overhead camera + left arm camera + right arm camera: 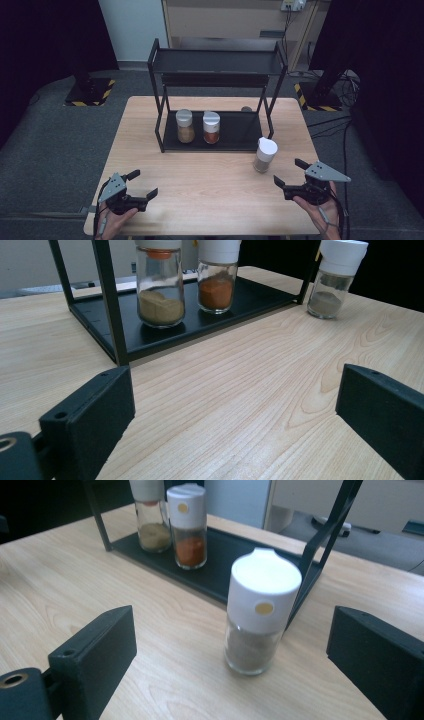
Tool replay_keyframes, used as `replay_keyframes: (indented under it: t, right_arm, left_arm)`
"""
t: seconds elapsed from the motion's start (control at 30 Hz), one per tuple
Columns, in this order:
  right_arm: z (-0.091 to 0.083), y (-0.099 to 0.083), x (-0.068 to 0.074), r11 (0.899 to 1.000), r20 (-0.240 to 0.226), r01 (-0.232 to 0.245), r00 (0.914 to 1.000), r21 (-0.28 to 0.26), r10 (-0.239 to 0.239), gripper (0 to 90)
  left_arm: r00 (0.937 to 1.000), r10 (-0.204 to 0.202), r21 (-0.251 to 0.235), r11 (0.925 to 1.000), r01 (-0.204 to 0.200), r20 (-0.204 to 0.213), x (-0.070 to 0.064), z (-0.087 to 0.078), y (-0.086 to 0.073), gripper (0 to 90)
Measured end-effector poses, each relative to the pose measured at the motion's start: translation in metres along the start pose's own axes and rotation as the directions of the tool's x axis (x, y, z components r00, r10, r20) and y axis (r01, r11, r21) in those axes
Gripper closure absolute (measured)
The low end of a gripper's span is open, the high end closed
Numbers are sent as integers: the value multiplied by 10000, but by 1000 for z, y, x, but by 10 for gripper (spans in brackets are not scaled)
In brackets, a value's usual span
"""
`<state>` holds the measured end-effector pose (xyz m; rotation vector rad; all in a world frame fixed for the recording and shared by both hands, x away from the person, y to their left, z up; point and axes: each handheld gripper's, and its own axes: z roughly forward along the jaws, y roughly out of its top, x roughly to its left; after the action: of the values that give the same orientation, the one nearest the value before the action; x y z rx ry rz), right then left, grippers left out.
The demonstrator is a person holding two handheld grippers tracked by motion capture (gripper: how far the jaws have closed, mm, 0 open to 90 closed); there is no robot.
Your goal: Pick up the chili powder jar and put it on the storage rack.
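Both hands low, jaws spread
The left gripper [140,184] and right gripper [290,172] gape wide, each cradled in an upturned palm.

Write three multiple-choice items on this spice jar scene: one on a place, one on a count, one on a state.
1. Where does the grey-powder jar stand?
A. on the rack's top shelf
B. on the table, beside the rack
C. between the left gripper's jaws

2. How many jars stand on the rack's bottom shelf?
A. two
B. three
C. none

3. How is the right gripper?
A. shut on a jar
B. open, holding nothing
C. lying on the shelf

Answers: 1 B, its base rests on the wood outside the frame. 2 A, the tan-powder jar and the red-powder jar. 3 B, its jaws are spread with the jar standing apart.
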<state>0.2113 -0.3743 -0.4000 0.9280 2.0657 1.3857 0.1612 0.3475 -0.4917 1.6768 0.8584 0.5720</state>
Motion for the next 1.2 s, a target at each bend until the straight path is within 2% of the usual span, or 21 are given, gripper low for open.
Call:
replay_keyframes:
  t: [0.23, 0.57, 0.93, 1.2]
  right_arm:
    - [0, -14, -3, 9995, 24, -285, 9996, 107, 285, 60]
    - [6, -31, -3, 9987, -4, -418, 9991, 303, 418, 61]
    - [9, -41, -6, 9975, 44, -615, 9981, 340, 614, 60]
    - [9, -45, -8, 9980, 18, -581, 9983, 234, 581, 60]
  left_arm:
    - [10000, 2, 2, 10000, -2, 10, 0, 0, 0, 13]
    - [10000, 5, 17, 10000, -5, 8, 0, 0, 0, 13]
    - [10000, 9, 4, 10000, -9, 15, 0, 0, 0, 13]
    - [10000, 66, -34, 10000, -66, 59, 0, 0, 0, 14]
